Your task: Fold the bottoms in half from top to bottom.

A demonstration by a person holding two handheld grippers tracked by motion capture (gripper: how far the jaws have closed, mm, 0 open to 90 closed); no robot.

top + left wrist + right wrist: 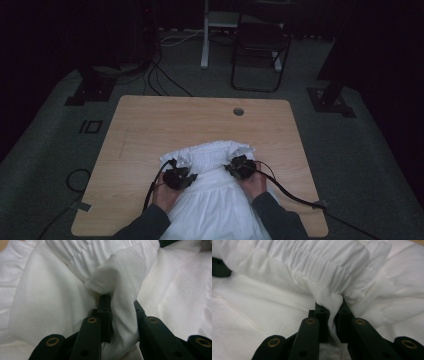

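**Both grippers clamped on white garment at near side of table**

The white garment (215,195) lies on the wooden table (150,125), spread from about the middle of the top toward the person's edge, where it runs over the near rim between the two forearms. Its gathered, elasticated band (215,152) forms the far end of the cloth, well short of the round cable hole (238,111) near the table's far edge.

Left gripper (181,170): sits on the garment just to the left of the gathered band, held in the left hand (167,195). In the left gripper view the jaws stand narrow, with a bunched fold of white fabric (120,297) pinched between them and draped over the right-hand jaw.

Right gripper (239,165): sits at the right end of the gathered band, held in the right hand (255,182). In the right gripper view the jaws are drawn close together, with a thin pleat of cloth (333,305) from just under the band trapped between them.

The two grippers lie level with each other across the garment, with the band between them. A cable (295,197) trails from the right gripper across the table toward its near right corner.
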